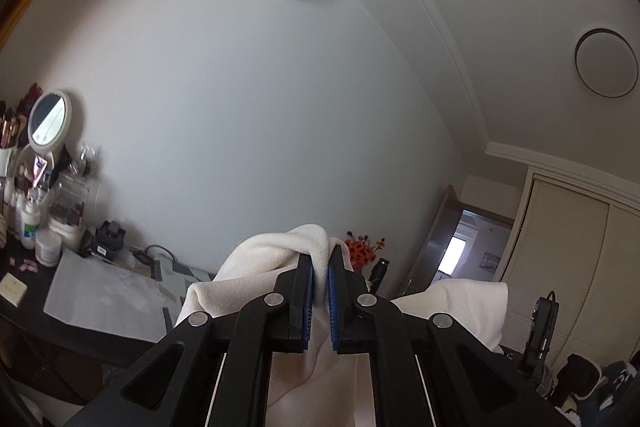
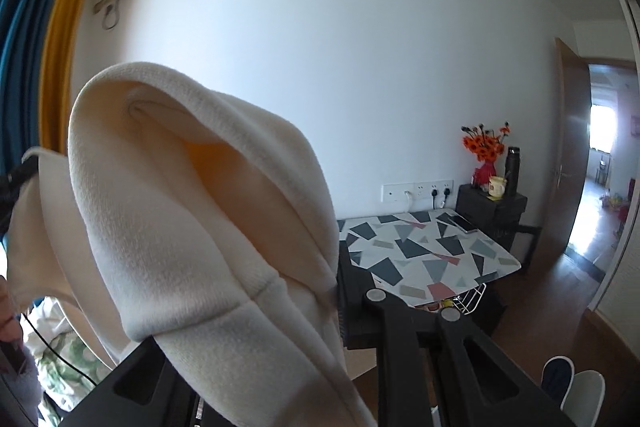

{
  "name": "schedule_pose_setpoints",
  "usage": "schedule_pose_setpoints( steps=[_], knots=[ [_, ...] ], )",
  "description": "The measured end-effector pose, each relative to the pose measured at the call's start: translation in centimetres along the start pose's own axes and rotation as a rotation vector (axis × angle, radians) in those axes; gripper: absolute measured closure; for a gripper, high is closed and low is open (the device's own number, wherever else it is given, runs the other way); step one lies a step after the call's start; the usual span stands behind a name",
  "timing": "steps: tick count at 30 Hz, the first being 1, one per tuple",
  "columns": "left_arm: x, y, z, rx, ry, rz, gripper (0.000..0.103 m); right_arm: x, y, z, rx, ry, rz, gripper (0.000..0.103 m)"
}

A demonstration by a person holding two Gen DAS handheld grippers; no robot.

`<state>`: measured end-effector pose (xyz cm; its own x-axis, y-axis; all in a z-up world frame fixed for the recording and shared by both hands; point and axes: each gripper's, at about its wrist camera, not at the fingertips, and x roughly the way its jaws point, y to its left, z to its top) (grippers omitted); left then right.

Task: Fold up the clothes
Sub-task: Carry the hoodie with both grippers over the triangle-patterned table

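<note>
A cream fleece garment (image 1: 264,263) is held up in the air. My left gripper (image 1: 320,259) is shut on a bunched fold of it, which rises between the blue pads (image 1: 307,291) and hangs down on both sides. In the right wrist view the same cream garment (image 2: 192,211) drapes thickly over my right gripper (image 2: 334,291) and hides its left finger; the right finger (image 2: 352,291) presses against the cloth. Both cameras point up toward the white wall.
A dark dressing table (image 1: 32,315) with a round mirror (image 1: 48,121), bottles and a white sheet sits at left. A patterned folding table (image 2: 424,251) stands by the wall, with a flower vase (image 2: 484,151) on a black stand. A doorway (image 2: 604,163) opens at right.
</note>
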<state>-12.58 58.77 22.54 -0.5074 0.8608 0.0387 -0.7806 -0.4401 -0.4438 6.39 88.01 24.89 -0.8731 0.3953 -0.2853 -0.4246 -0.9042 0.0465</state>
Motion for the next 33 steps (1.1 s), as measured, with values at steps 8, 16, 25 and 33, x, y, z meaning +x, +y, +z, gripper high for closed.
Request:
schedule_pose_setpoints(
  steps=[8,16,25,33],
  knots=[
    [14.8,1.7,-3.6,-0.018,0.207,0.043,0.097,9.8,-12.5,-0.2,0.124,0.01,-0.029,0.088],
    [24.9,2.7,-8.9,-0.023,0.373,0.11,0.097,18.6,-20.5,-0.2,0.144,0.123,-0.088,0.088],
    [40.0,8.6,-14.8,-0.079,0.57,0.235,0.097,35.3,-27.0,0.1,0.046,0.292,-0.071,0.088],
    [59.3,17.1,-24.0,-0.2,0.754,0.518,0.096,60.7,-35.9,-3.5,-0.005,0.609,0.005,0.088]
  ],
)
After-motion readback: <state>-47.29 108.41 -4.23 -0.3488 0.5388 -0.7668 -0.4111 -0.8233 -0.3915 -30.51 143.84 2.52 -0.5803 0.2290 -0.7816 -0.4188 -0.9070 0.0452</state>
